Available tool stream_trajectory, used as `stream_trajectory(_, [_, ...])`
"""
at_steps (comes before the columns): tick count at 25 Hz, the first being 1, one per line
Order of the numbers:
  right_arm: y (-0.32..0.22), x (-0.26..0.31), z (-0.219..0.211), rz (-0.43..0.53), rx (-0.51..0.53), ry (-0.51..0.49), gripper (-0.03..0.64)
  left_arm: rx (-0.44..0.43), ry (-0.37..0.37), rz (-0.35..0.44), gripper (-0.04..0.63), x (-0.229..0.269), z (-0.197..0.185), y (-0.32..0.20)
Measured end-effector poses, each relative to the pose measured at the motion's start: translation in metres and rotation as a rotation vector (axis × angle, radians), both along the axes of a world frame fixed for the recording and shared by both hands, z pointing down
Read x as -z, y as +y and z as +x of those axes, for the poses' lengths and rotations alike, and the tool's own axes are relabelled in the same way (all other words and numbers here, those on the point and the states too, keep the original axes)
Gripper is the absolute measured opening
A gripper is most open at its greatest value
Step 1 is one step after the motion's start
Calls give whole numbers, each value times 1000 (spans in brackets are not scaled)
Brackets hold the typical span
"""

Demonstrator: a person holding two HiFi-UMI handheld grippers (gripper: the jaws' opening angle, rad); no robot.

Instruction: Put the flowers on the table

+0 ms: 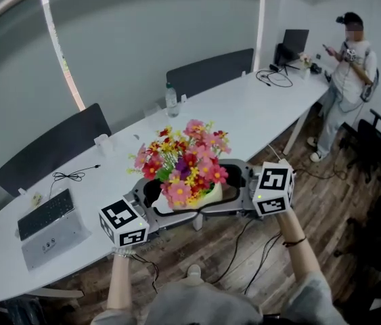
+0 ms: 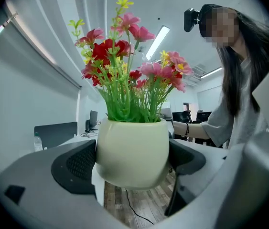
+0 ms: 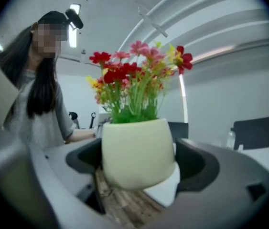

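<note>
**Item.** The cream flower pot [image 1: 201, 196], carrying the flowers [image 1: 185, 156], hangs at the near edge of the desk [image 1: 244, 114]. Wooden floor shows under its base in both gripper views, so it is not set down.

**Left gripper** [image 1: 151, 193]. Its jaws are closed on the pot's sides, both pads in contact.

**Right gripper** [image 1: 236, 185]. It is clamped on the same pot from the opposite side. The pot reads slightly tilted in the right gripper view.

**Assessment.** The step in hand appears to be carrying the pot inward over the desk.

**Recommendations.**
- Move both grippers at one pace.
- Level the base.
- Pass well inside the near edge.
- Keep away from the laptop [image 1: 49, 225] and the bottle [image 1: 171, 100].
- Lower until the base sits flat, and only then open both pairs of jaws.

**Risk.** An uneven release could tip the top-heavy bouquet.
</note>
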State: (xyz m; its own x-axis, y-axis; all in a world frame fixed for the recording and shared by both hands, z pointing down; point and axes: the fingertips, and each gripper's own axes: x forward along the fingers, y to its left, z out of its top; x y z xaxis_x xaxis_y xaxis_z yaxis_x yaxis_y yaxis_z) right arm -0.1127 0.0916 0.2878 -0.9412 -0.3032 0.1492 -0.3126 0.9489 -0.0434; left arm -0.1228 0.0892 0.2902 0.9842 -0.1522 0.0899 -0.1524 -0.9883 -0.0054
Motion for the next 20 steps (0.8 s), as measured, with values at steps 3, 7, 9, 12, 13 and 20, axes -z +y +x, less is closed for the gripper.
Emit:
stream_trajectory(3, [-33, -1, 2, -8, -8, 3, 460, -10, -1, -7, 463, -1, 2, -33])
stream_trajectory(7, [-78, -3, 3, -15, -20, 7, 459, -21, 5, -16, 463, -3, 4, -79])
stream_trajectory(9, [-80, -4, 3, -15, -16, 9, 460, -19, 3, -15, 463, -4, 4, -81])
stream_trajectory(12, [-81, -7, 5, -12, -12, 4, 460, -14, 0, -14, 463, -8, 5, -81])
stream_trajectory(13, [-83, -9, 6, -11, -12, 0, 460, -13, -1, -14, 463, -10, 6, -83])
stream_trajectory(20, [-109, -21, 17, -40, 10, -9, 460, 9, -13, -44, 463, -22, 18, -109])
